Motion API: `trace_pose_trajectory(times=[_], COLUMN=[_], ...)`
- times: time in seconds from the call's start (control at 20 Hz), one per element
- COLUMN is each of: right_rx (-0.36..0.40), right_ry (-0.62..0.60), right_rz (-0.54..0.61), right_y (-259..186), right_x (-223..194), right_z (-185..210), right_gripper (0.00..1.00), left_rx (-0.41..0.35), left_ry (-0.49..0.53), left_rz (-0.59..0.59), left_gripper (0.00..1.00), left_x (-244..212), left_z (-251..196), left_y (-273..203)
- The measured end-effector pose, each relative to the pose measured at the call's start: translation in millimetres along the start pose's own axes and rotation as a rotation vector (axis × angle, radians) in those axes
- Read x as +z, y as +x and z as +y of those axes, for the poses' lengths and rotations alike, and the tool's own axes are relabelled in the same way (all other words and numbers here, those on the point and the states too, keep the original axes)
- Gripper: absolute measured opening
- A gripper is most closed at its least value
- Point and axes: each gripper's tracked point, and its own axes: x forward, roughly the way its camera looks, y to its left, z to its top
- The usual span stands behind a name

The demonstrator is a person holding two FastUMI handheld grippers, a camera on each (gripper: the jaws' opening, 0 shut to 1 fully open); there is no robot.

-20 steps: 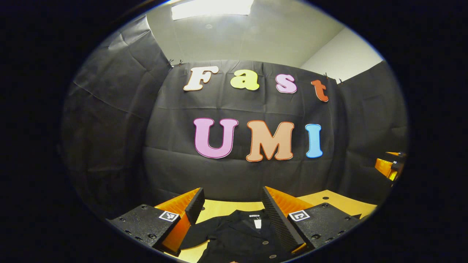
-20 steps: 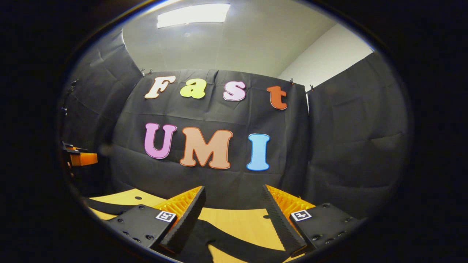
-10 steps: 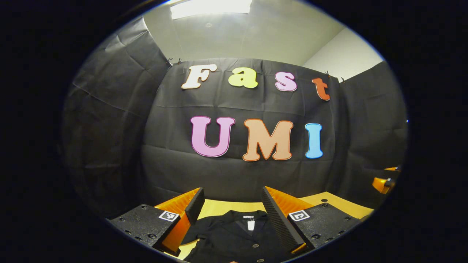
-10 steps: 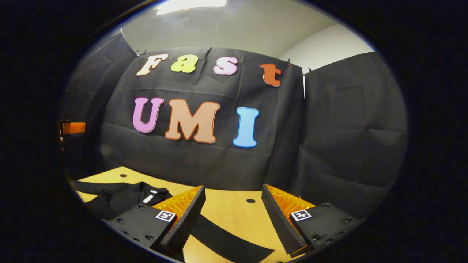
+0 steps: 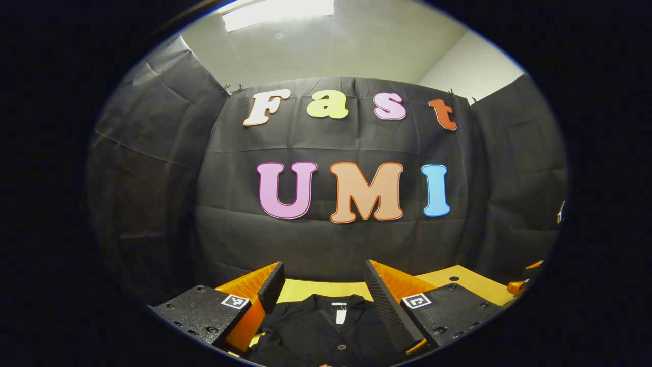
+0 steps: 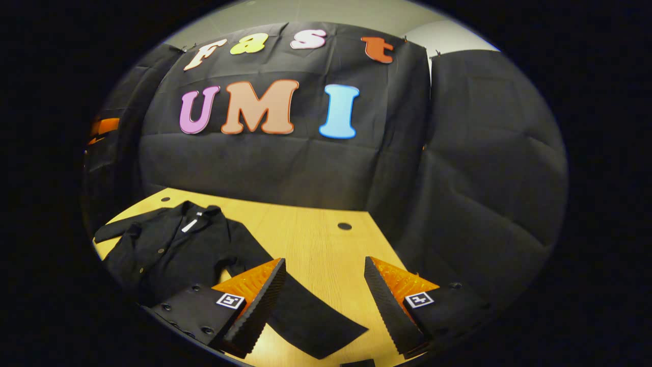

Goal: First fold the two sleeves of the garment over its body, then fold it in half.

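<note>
A black buttoned garment (image 6: pixel 173 252) lies flat on the wooden table (image 6: pixel 310 239), collar toward the back wall. One sleeve (image 6: pixel 313 318) stretches out to the right, its cuff lying between my right gripper's (image 6: pixel 323 290) open fingers, which hover above it. The other sleeve (image 6: pixel 114 229) points left. In the left gripper view the garment's collar and white tag (image 5: pixel 338 316) sit between my left gripper's (image 5: pixel 323 295) open fingers, which are above the cloth with nothing held. At the left edge of the right gripper view, an orange part of the left gripper (image 6: pixel 102 126) shows.
The black cloth wall (image 6: pixel 285 158) closes the table's far side and right side. A small round hole (image 6: pixel 345 226) sits in the tabletop near the back. Bare wood (image 6: pixel 305 229) lies right of the garment.
The right gripper has tilted down, bringing the table, garment and outstretched sleeve into its view. The left gripper has shifted slightly, centring the collar between its fingers.
</note>
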Motion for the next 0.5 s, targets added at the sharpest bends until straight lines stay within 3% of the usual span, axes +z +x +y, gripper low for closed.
trace_pose_trajectory(times=[0.5], right_rx=[0.088], right_ry=[0.01], right_rz=[0.31], right_y=[59.6], right_x=[-105.1], right_z=[-22.7], right_gripper=[0.99], left_rx=[-0.018], left_ry=[0.061], left_rz=[0.04], left_gripper=[0.92], left_x=[-11.5], left_z=[-74.1], left_y=[27.5])
